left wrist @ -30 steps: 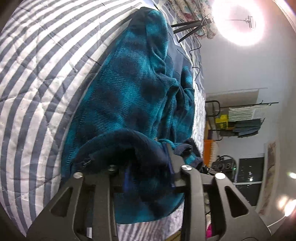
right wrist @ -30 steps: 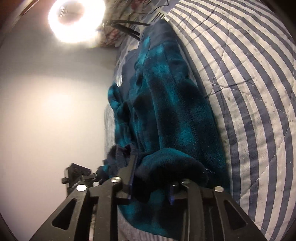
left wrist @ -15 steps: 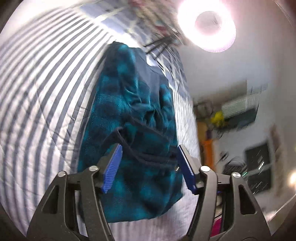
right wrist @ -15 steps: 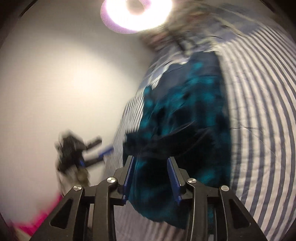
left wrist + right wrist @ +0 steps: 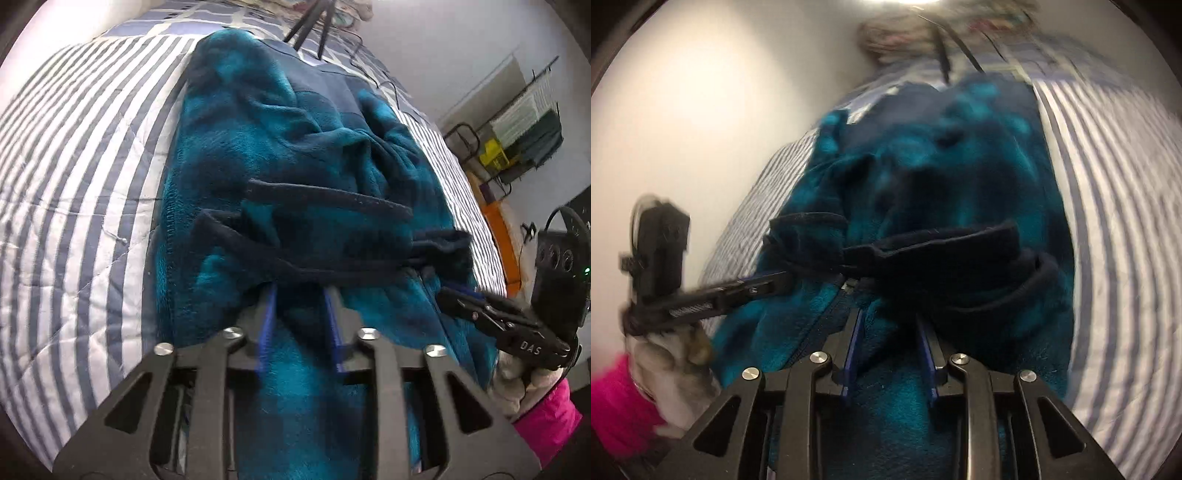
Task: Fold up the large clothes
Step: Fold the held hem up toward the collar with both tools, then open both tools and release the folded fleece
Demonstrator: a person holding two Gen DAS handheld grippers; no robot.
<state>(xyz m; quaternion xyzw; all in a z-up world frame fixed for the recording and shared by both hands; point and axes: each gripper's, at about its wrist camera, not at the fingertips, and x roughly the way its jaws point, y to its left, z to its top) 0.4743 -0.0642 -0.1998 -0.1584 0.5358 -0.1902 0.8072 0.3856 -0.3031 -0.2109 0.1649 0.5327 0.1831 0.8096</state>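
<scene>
A teal and navy checked fleece garment (image 5: 280, 155) lies bunched lengthwise on the striped quilt (image 5: 81, 155). Its dark navy hem band (image 5: 325, 229) is folded over near me. My left gripper (image 5: 301, 295) sits over the near end of the fleece, jaws a hand's width apart with fabric between and under them, tips hidden beneath the dark band. My right gripper (image 5: 890, 314) stands the same way on the fleece (image 5: 960, 177), jaws apart. The right gripper also shows in the left wrist view (image 5: 498, 321), and the left gripper in the right wrist view (image 5: 713, 291).
A dark tripod (image 5: 310, 18) stands beyond the far end of the fleece. A rack with towels and a yellow box (image 5: 517, 140) is at the right by the wall. A pink sleeve (image 5: 546, 417) shows at the lower right. The bed edge runs along the right.
Both grippers let go of the fleece fold they were shut on, opened, then came back down onto its near end with jaws narrower. The views swung toward the head of the bed.
</scene>
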